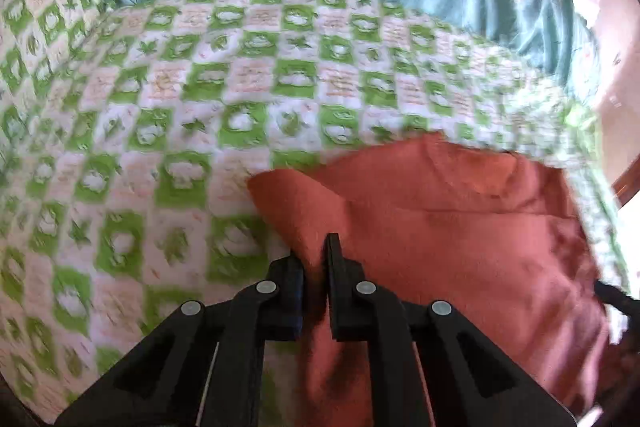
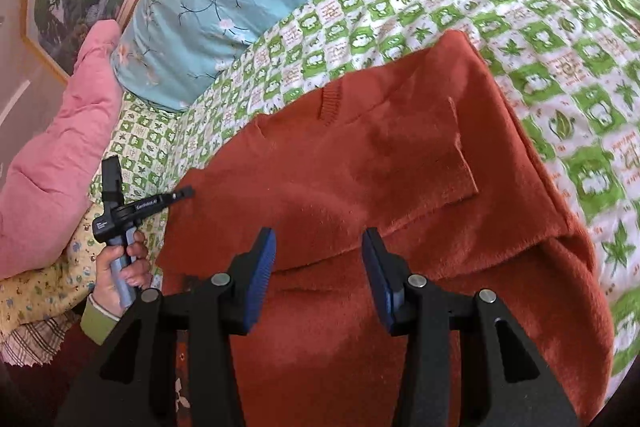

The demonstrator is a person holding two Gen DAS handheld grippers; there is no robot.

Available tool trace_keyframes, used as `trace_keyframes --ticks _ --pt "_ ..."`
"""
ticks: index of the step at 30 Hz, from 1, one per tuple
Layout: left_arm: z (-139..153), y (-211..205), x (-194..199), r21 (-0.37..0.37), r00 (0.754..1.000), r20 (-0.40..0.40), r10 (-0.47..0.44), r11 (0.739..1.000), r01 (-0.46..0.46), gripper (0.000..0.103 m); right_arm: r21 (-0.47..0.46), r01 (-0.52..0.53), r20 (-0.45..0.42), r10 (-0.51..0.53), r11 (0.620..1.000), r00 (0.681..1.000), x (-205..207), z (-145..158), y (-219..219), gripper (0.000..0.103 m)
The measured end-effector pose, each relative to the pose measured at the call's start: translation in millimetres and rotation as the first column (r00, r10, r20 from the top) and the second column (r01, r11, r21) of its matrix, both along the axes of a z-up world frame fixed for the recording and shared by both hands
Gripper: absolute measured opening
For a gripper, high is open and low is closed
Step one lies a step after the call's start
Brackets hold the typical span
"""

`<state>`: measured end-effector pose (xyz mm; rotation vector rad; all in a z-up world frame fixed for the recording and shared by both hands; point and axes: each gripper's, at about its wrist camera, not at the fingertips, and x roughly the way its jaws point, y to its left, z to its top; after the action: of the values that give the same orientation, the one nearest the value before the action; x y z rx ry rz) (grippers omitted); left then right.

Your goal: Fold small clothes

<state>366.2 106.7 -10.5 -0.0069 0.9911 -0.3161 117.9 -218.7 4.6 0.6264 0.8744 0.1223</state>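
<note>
Sweater (image 2: 360,187) lies part-folded on checked quilt (image 2: 560,87), sleeve laid across body. Left gripper (image 1: 316,259) nearly closed, pinching sweater edge between jaws. Right gripper (image 2: 318,247) half open over sweater, empty. Carry pinched edge low and taut across; release only once edges line up; smooth with right.

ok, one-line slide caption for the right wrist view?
Right gripper open above a rust-red sweater on a green checked blanket.
</note>
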Motion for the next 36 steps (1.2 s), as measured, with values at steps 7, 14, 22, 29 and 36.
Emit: trace_keyframes --ticks 7,14,22,29,36 --pt "-0.5 20.1 -21.5 -0.03 0.999 -0.043 0.027 0.999 -0.028 0.016 0.005 -0.001 -0.019 0.001 1.0 1.0 2.0 -5.9 -3.0 0.046" --pt "1.8 30.8 -96.3 -0.046 0.998 -0.061 0.03 0.998 -0.033 0.033 -0.055 0.119 -0.061 -0.122 0.991 0.991 2.0 -12.1 -33.8 0.062" --pt "-14.5 31.4 -126.9 0.011 0.992 -0.081 0.092 0.996 -0.092 0.032 -0.114 0.074 -0.082 -0.084 0.991 0.993 29.5 -20.4 -30.4 0.007" --pt "-17.6 26.5 -121.7 0.048 0.991 -0.095 0.099 0.994 -0.095 0.035 -0.227 0.085 -0.077 -0.105 0.97 0.991 15.4 -8.4 -30.7 0.007" --pt "-15.8 22.2 -121.5 0.052 0.987 -0.113 0.118 0.992 -0.113 0.039 -0.253 0.089 -0.125 -0.124 0.963 0.984 15.1 -20.6 -32.1 0.007"
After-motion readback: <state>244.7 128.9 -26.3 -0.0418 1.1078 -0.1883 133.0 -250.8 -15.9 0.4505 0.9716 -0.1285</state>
